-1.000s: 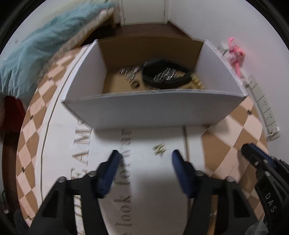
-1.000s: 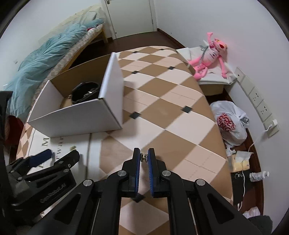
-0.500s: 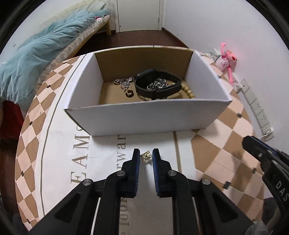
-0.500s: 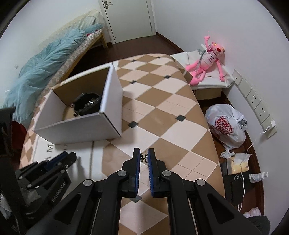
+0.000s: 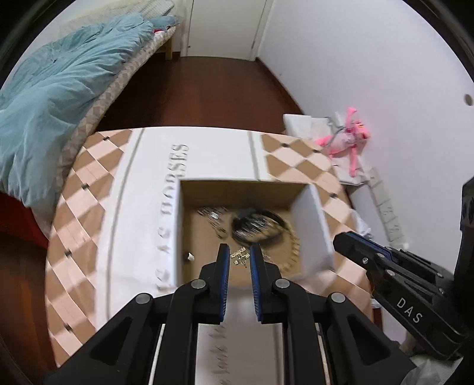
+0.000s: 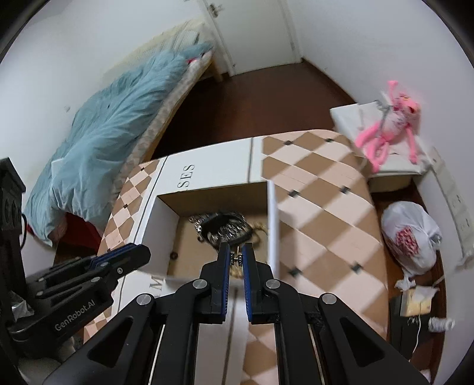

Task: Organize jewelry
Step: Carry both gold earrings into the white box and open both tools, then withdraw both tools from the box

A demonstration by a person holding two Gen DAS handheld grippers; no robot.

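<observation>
We count two grippers (image 5: 240,257) (image 6: 236,257), each pinching one earring (image 5: 239,256) (image 6: 236,259), and one box (image 5: 314,225) at twelve o'clock.

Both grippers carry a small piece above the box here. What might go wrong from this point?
The gold earring sits only at the very tips of the left gripper, so it may slip out early. The right gripper pinches its stud near the cardboard box wall, so a drop could land outside.

A home bedroom: a bed (image 6: 166,97) with a rumpled teal duvet (image 5: 59,88) stands against white walls, a closed white door (image 5: 225,26) opens onto dark wood flooring (image 6: 266,97), and a pink plush toy (image 6: 388,130) lies near wall sockets
</observation>
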